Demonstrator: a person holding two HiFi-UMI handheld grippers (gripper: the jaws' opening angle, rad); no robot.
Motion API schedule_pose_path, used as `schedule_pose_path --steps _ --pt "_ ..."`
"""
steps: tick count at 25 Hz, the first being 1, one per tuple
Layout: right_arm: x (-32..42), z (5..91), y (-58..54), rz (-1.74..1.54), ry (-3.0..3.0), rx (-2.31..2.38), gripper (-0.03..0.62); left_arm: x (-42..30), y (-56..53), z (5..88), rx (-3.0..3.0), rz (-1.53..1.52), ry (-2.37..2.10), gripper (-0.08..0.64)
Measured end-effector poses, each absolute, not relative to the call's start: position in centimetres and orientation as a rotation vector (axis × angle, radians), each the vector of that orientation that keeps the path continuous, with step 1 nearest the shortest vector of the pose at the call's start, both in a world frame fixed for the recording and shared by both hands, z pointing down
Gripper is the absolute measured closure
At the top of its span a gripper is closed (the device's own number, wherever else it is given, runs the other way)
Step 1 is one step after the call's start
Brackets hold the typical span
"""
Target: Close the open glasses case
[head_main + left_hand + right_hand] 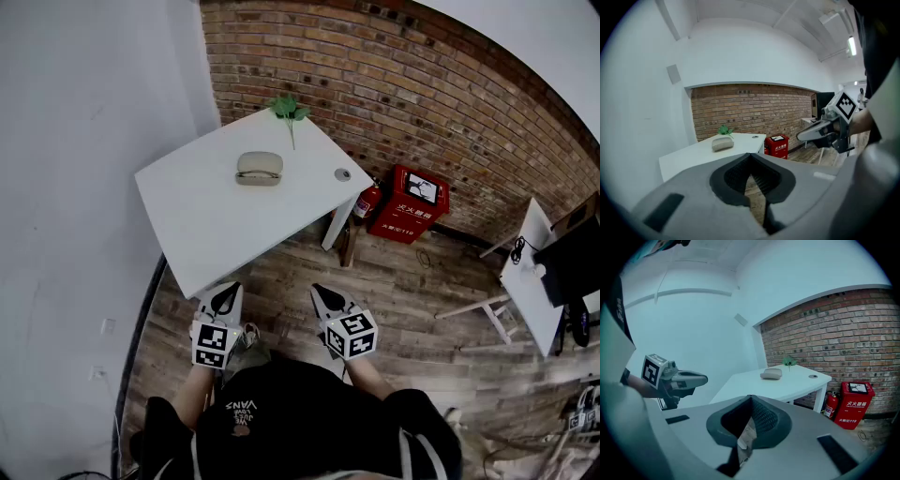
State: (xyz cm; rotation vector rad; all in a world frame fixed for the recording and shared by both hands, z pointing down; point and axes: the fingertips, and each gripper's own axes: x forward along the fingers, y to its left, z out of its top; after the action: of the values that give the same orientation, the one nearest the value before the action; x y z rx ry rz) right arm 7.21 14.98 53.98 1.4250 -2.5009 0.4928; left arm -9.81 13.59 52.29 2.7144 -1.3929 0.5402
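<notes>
- A brick wall (403,84) is seen behind the scene, and a plank floor (412,300) is spread below it.
- A white worktop (206,230) is set in the corner between the brick wall and a plain white wall, with one corner turned towards the person.
- A person in a black top (300,422) is seen standing at the near edge of the worktop, with one tool held in each hand.
- A red box (408,203) is placed on the floor against the brick wall, and a fire extinguisher (367,201) is stood just beside it, near the worktop's leg.
- The left tool (223,298) is held over the floor just before the worktop's near edge. In the left gripper view its jaws are seen pressed together with nothing between them (750,156).
- The right tool (323,296) is held beside the left one, pointed the same way. Its jaws are likewise seen closed on nothing (750,398).
- The glasses case (259,169), a rounded beige shell, is laid on the far part of the worktop, well apart from both tools. Whether its lid is up cannot be told at this range.
- A green sprig (289,110) is placed at the worktop's far corner, behind the case.
- A small round object (343,174) is set near the worktop's right edge.
</notes>
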Motion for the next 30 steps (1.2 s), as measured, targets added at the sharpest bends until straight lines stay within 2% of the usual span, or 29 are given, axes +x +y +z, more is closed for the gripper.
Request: schedule_pose_path --steps 11,12,13,14,15,19,21,24,30 --pt "8.2 52.9 16.6 0.505 -2.599 1.447 0.591 -8.0 15.8 51.6 2.742 0.469 -1.37 0.549" --pt "8.2 52.7 16.5 0.51 -2.611 1.445 0.588 -7.6 15.9 51.4 2.742 0.438 -1.341 0.512" --pt "8.1 52.6 16.3 0.514 -2.622 1.439 0.561 -7.3 15.9 51.3 2.737 0.404 -1.313 0.398" --pt "8.0 52.6 16.2 0.519 -2.631 1.432 0.483 -7.2 15.7 51.1 2.73 0.372 -1.297 0.305" --pt "7.8 52.7 16.0 0.524 -2.638 1.426 0.432 -7.3 15.5 51.0 2.727 0.346 -1.297 0.252" --pt "7.7 53.1 14.7 0.566 -2.643 1.441 0.407 -8.0 13.6 50.8 2.735 0.294 -1.348 0.247" --pt "8.0 53.5 13.5 0.583 -2.628 1.465 0.385 -7.9 12.1 50.9 2.723 0.262 -1.325 0.195" --pt "8.0 54.3 11.1 0.597 -2.592 1.493 0.367 -8.1 9.1 51.5 2.71 0.255 -1.295 0.166" --pt "7.1 54.9 5.1 0.661 -2.552 1.545 0.36 -8.3 2.4 51.9 2.722 0.272 -1.203 0.179"
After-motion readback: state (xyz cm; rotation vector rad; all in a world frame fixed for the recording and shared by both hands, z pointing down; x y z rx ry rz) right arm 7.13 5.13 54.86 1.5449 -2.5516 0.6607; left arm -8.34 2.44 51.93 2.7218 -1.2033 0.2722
